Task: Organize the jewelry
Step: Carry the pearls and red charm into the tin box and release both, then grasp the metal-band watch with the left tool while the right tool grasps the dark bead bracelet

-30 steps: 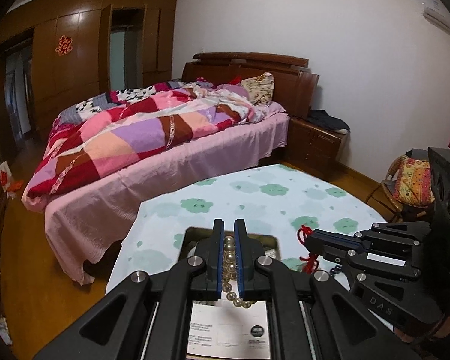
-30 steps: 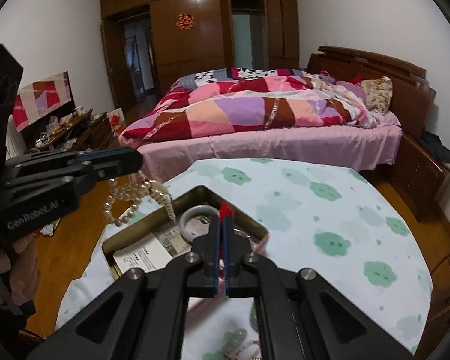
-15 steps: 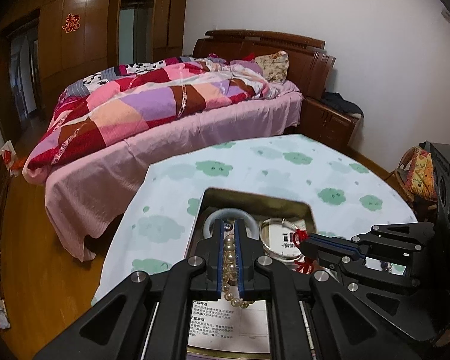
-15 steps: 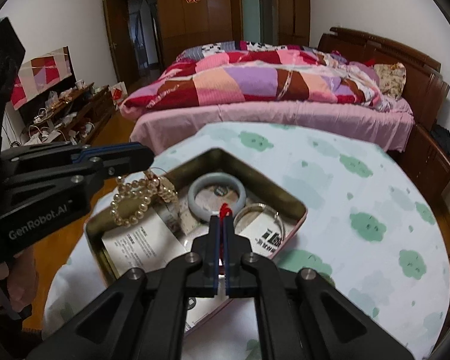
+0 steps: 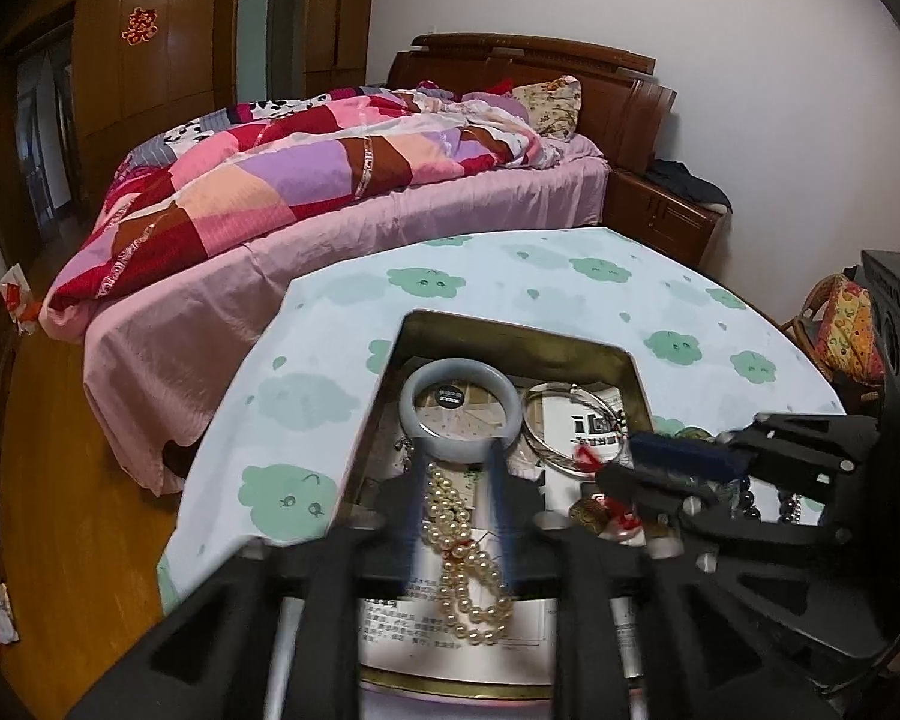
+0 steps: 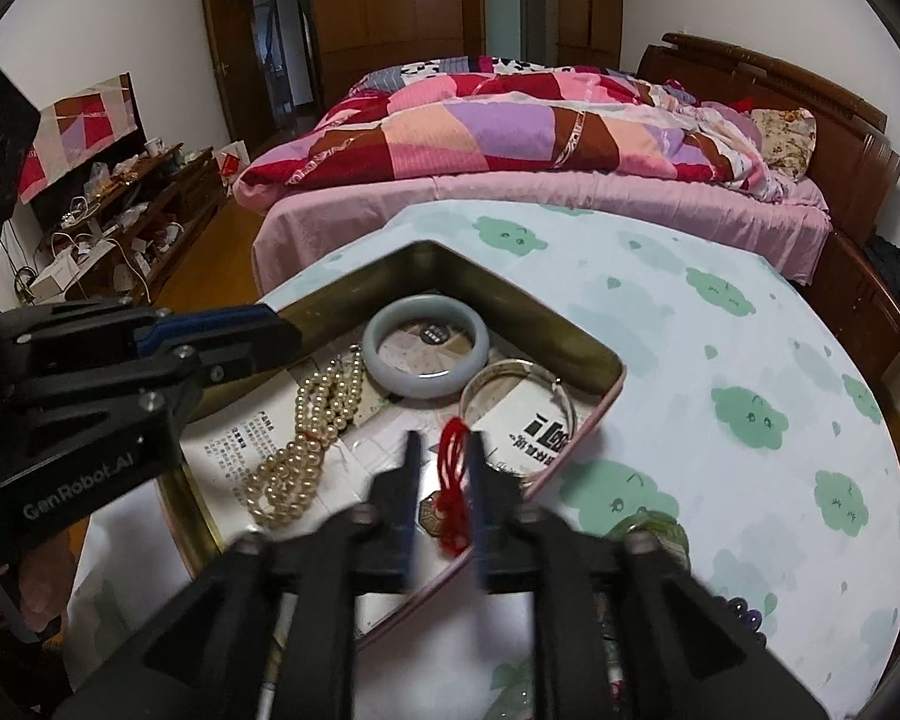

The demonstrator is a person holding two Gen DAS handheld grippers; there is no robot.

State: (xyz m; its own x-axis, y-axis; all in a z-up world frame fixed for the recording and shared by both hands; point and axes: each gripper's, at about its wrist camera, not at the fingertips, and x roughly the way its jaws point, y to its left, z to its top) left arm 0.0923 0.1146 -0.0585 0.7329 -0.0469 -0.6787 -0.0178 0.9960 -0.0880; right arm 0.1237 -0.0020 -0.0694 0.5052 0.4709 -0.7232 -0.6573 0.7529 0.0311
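Observation:
An open metal tin [image 5: 513,330] [image 6: 528,300] sits on the cloud-print tablecloth. Inside lie a pale jade bangle [image 5: 414,396] [image 6: 426,381], a silver bangle [image 5: 555,450] [image 6: 513,369] and printed papers. A pearl necklace [image 5: 462,552] [image 6: 306,438] lies in the tin between the open fingers of my left gripper [image 5: 455,474], released. A red-corded pendant [image 6: 450,480] [image 5: 600,507] hangs or lies between the open fingers of my right gripper [image 6: 443,450], over the tin's near edge.
Dark beads [image 6: 744,618] [image 5: 750,498] and a green bangle [image 6: 654,531] lie on the tablecloth [image 6: 720,360] right of the tin. A bed with a patchwork quilt [image 5: 330,168] stands beyond the table. A cluttered low cabinet [image 6: 108,222] is at far left.
Both grippers have lowered into the tin and opened. The pearl necklace has dropped onto the papers, and the red-corded pendant is let go between the right fingers.

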